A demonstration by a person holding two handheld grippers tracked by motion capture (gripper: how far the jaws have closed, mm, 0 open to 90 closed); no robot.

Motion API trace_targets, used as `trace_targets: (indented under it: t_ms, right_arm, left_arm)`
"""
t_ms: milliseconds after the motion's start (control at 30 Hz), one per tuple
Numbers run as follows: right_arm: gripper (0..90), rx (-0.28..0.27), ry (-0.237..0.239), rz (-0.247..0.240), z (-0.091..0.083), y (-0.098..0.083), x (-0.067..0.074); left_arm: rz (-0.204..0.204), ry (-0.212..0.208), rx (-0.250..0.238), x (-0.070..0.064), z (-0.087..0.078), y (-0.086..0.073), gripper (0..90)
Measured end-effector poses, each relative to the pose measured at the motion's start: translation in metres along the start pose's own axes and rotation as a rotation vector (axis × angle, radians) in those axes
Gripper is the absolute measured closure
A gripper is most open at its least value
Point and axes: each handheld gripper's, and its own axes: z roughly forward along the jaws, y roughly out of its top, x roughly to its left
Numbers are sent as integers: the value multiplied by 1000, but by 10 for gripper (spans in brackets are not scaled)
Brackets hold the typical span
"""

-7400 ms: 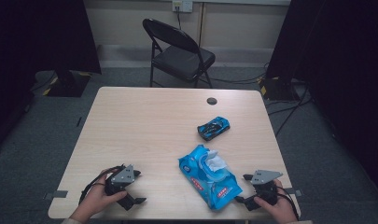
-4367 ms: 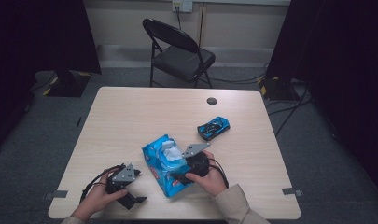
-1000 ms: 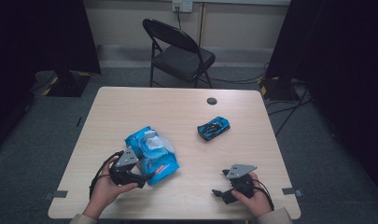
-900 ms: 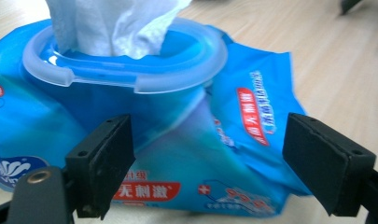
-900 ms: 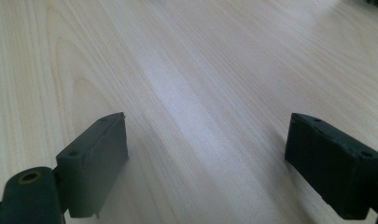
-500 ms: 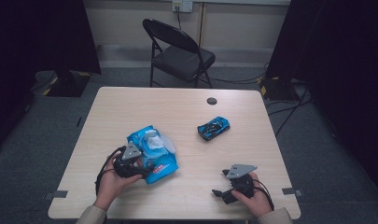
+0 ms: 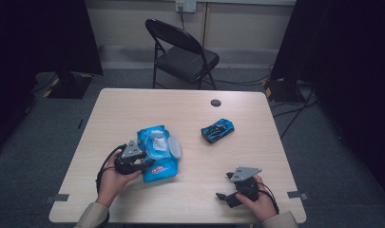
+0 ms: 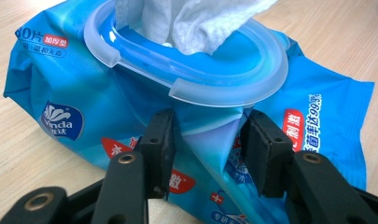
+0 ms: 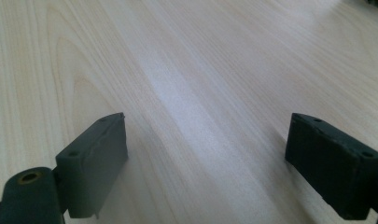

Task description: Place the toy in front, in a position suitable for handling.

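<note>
clearly the soft, light wipes pack at the table's near left will crumple and slip, so the left tool, jaws just closing on a pinched fold of film below its stiff lid ring, suits; right tool gapes empty.

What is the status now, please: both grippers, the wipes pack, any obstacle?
Left gripper closing, pinching wipes pack. Right gripper open over bare table. Toy car apart, no obstacle.
</note>
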Motion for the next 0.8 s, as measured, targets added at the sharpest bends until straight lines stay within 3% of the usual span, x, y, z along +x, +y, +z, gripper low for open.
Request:
trace_targets:
  t_ms: [233, 433, 600, 700, 800]
  right_arm:
    - [119, 2, -1, 0, 0, 0, 0]
    - [150, 8, -14, 18, 6, 8, 3]
    - [142, -38, 25, 16, 15, 38, 6]
    - [142, -81, 60, 43, 27, 56, 5]
    - [149, -84, 87, 16, 44, 78, 9]
  left_arm:
    - [-39, -41, 9, 1, -4, -2, 544]
    - [-46, -91, 17, -1, -11, -3, 398]
    - [-30, -143, 21, -5, -16, -3, 314]
    - [-13, -150, 37, -11, -15, -5, 275]
    - [6, -149, 54, -15, -13, -7, 251]
